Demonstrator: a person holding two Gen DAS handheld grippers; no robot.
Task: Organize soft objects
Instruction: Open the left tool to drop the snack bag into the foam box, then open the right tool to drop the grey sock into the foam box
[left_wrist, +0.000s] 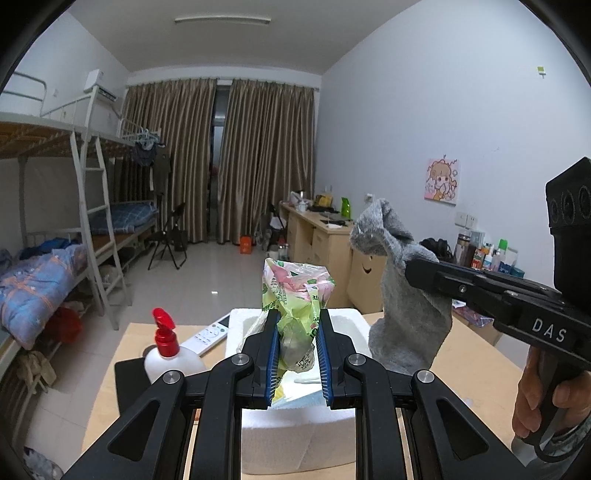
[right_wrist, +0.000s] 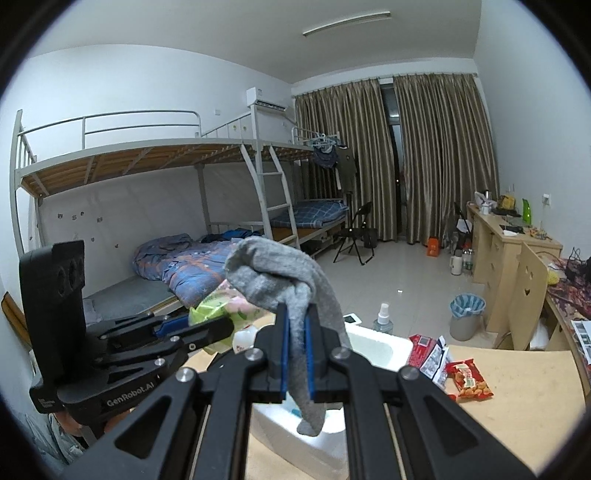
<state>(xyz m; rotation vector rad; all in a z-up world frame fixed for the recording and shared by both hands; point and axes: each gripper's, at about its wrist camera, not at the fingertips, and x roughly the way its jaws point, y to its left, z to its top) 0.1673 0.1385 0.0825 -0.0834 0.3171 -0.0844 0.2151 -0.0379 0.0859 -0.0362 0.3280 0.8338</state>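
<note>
My left gripper (left_wrist: 295, 325) is shut on a crumpled green and pink plastic bag (left_wrist: 291, 291), which sticks up from between its blue pads. It hangs over a white foam box (left_wrist: 295, 439) on the wooden table (left_wrist: 469, 369). To the right, my right gripper (left_wrist: 412, 271) is shut on a grey sock (left_wrist: 402, 295) that dangles beside the bag. The right wrist view shows the right gripper (right_wrist: 297, 321) with the grey sock (right_wrist: 273, 280) draped through its pads, the toe hanging over the foam box (right_wrist: 384, 347). The left gripper (right_wrist: 221, 326) holds the bag (right_wrist: 218, 306) just to its left.
A white pump bottle with a red top (left_wrist: 166, 347) and a remote control (left_wrist: 210, 334) lie left of the box. Snack packets (right_wrist: 467, 380) and a small spray bottle (right_wrist: 382, 317) sit to its right. A bin (right_wrist: 466, 314), chair (right_wrist: 524, 295) and desks stand beyond; a hand (left_wrist: 543, 398) grips the right handle.
</note>
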